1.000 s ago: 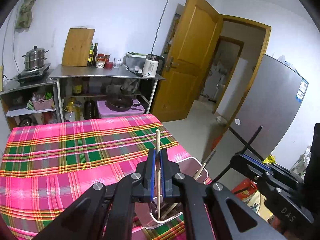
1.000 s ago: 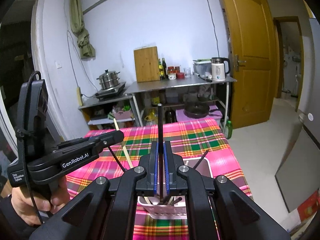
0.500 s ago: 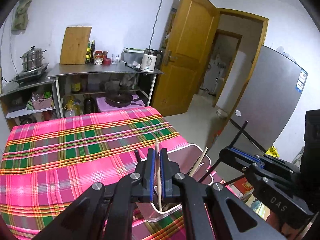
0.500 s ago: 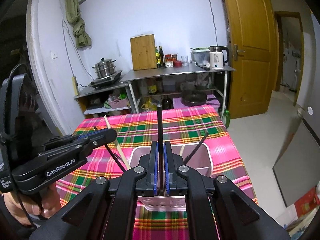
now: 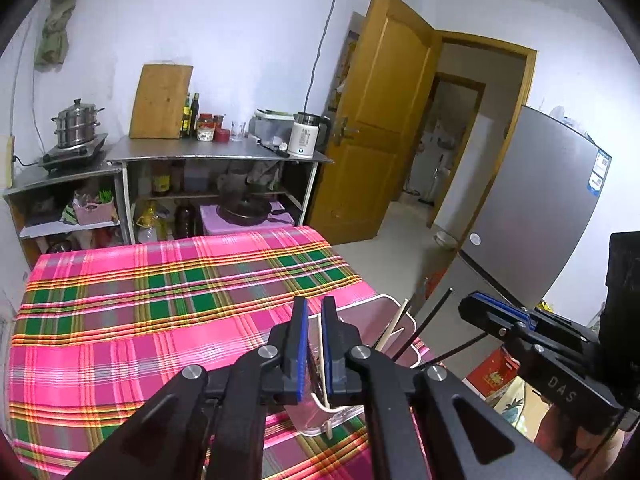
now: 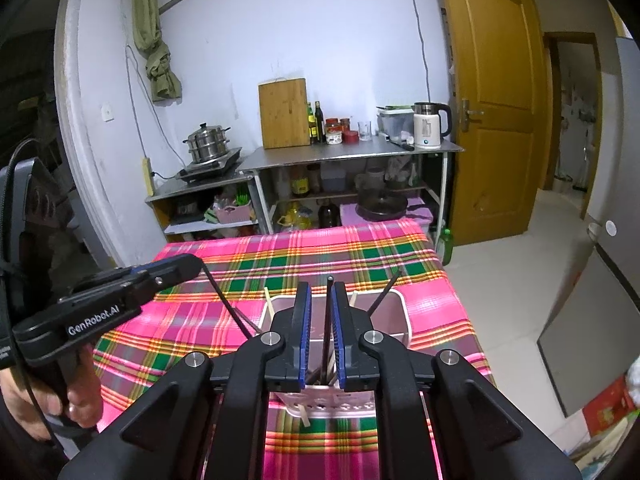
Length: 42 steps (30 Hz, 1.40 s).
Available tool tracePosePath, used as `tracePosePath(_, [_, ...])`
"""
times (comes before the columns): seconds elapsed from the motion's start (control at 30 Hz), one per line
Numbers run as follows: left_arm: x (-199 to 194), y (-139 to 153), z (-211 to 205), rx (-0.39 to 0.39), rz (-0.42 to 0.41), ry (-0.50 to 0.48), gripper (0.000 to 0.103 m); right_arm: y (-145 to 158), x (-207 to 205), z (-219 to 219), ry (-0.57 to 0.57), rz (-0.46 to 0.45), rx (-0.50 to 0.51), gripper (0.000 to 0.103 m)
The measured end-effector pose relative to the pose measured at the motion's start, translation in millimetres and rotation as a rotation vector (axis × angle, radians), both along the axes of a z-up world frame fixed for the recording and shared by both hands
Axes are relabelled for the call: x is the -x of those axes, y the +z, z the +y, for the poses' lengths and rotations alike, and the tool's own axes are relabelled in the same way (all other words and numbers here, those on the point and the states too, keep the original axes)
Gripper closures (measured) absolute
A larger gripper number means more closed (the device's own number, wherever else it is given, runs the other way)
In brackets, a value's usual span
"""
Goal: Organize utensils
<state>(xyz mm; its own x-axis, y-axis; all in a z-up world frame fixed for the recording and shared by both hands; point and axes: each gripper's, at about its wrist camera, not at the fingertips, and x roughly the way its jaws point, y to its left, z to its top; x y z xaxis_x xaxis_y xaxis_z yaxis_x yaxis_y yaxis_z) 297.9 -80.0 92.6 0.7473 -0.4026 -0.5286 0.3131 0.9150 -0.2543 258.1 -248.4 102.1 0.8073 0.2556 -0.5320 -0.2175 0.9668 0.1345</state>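
Observation:
A pink-white utensil basket (image 6: 400, 316) stands on the plaid tablecloth near the table's right edge; it also shows in the left wrist view (image 5: 384, 312). My left gripper (image 5: 314, 312) is open just above it, and a wooden chopstick (image 5: 322, 364) stands loose between its jaws, reaching down into the basket. My right gripper (image 6: 320, 294) is open over the basket, with a black chopstick (image 6: 328, 320) standing loose between its jaws. Several more wooden and black chopsticks lean in the basket.
The pink and green plaid tablecloth (image 5: 160, 300) covers the table. Behind it stand metal shelves (image 6: 344, 156) with a cutting board, bottles, kettle and steamer pot. A wooden door (image 5: 384, 120) and a grey fridge (image 5: 532, 216) stand to the right.
Both grippers came down over the basket and their jaws opened. The wooden and the black chopstick slid down from the grips into the basket.

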Motion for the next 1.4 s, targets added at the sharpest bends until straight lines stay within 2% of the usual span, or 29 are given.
tracePosePath(0.27, [26,-2,16,0.006,0.000,0.009,0.097,2,23,3,0.012,-0.011,-0.012,0.093])
tracePosePath(0.67, [49,-28,30,0.013,0.046,0.020,0.092,-17,33,22,0.086,0.017,-0.017,0.093])
tracePosePath(1.0, [50,-62,53,0.032,0.111,0.057,0.092,-40,11,39,0.116,0.067,0.008,0.093])
tracePosePath(1.4, [46,-97,81,0.063,0.171,0.090,0.092,-66,-34,58,0.123,0.126,0.059,0.093])
